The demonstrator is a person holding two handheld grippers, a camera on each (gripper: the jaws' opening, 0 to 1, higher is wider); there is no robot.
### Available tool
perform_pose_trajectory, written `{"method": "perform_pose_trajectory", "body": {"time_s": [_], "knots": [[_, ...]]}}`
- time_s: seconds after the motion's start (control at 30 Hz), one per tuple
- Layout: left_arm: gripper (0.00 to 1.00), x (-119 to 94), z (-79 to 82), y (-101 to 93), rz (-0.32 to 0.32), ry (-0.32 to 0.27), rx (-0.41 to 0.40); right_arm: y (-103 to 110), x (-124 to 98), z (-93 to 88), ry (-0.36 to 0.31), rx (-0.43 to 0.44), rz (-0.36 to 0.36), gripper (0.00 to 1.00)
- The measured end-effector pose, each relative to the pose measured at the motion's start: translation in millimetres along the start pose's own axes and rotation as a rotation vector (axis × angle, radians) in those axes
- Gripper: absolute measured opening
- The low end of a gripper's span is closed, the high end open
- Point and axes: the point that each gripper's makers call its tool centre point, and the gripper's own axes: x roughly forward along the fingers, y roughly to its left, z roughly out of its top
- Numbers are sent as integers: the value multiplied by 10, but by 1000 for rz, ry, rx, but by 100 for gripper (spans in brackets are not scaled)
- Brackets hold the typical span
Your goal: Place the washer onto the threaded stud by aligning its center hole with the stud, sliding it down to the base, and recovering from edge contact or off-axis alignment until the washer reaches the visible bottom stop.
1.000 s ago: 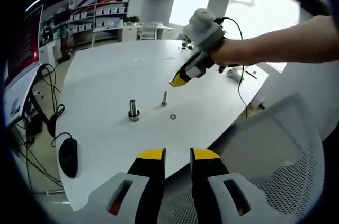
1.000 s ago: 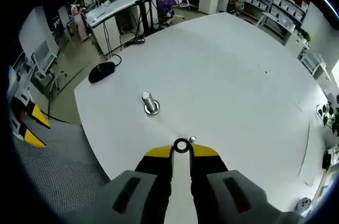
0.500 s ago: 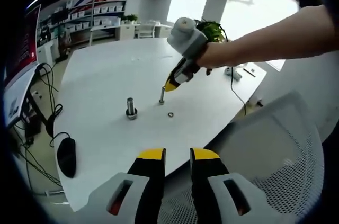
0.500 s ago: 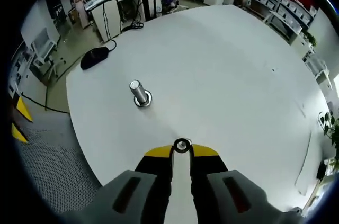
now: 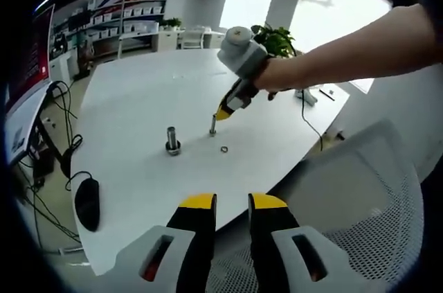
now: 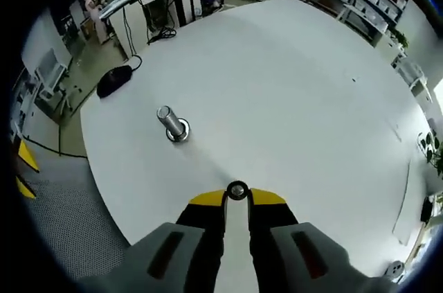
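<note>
My right gripper [image 6: 237, 197] is shut on a small dark washer [image 6: 237, 184], held flat between the yellow tips; something grey shows through its hole. In the left gripper view, a hand brings that right gripper [image 5: 225, 110] down from the right, its tip just above the top of a thin threaded stud [image 5: 213, 125] that stands upright on the white table [image 5: 138, 92]. A second washer [image 5: 224, 148] lies flat on the table just right of the stud's foot. My left gripper [image 5: 232, 203] hangs back over the near table edge, open and holding nothing.
A thicker bolt with a nut at its base [image 5: 172, 140] [image 6: 171, 123] stands left of the thin stud. A black mouse [image 5: 88, 203] [image 6: 111, 82] lies near the table edge. A white mesh chair [image 5: 360, 224] is at the near right, with cables at the table's far side.
My right gripper has carried the washer in over the thin stud and lowered towards its top. The left gripper has stayed back, still open.
</note>
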Motion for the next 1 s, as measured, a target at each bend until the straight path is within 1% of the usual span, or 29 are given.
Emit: {"method": "perform_pose_trajectory", "body": {"time_s": [0.1, 0.23, 0.4, 0.53, 0.6, 0.7, 0.83, 0.97, 1.0], "knots": [[16, 1, -11, 5, 1, 6, 0, -9, 2, -1, 3, -20, -4, 14], [16, 0, -15, 12, 5, 8, -3, 2, 3, 2, 5, -10, 3, 14], [16, -6, -11, 16, 8, 10, -2, -3, 44, 12, 20, -40, 8, 14], [16, 4, -25, 33, 11, 14, -3, -31, 109, 11, 36, -42, 15, 14], [16, 3, -26, 37, 13, 14, -3, -36, 149, -2, 47, -38, 25, 14], [16, 7, -38, 38, 14, 18, -2, 1, 184, -69, 70, -31, 42, 14], [16, 7, -40, 35, 16, 21, -2, 11, 263, -136, 92, -23, 48, 14], [16, 8, -48, 41, 17, 24, -3, 23, 307, -177, 105, -11, 55, 15], [16, 8, -49, 43, 17, 24, -3, 37, 287, -188, 108, -5, 57, 15]]}}
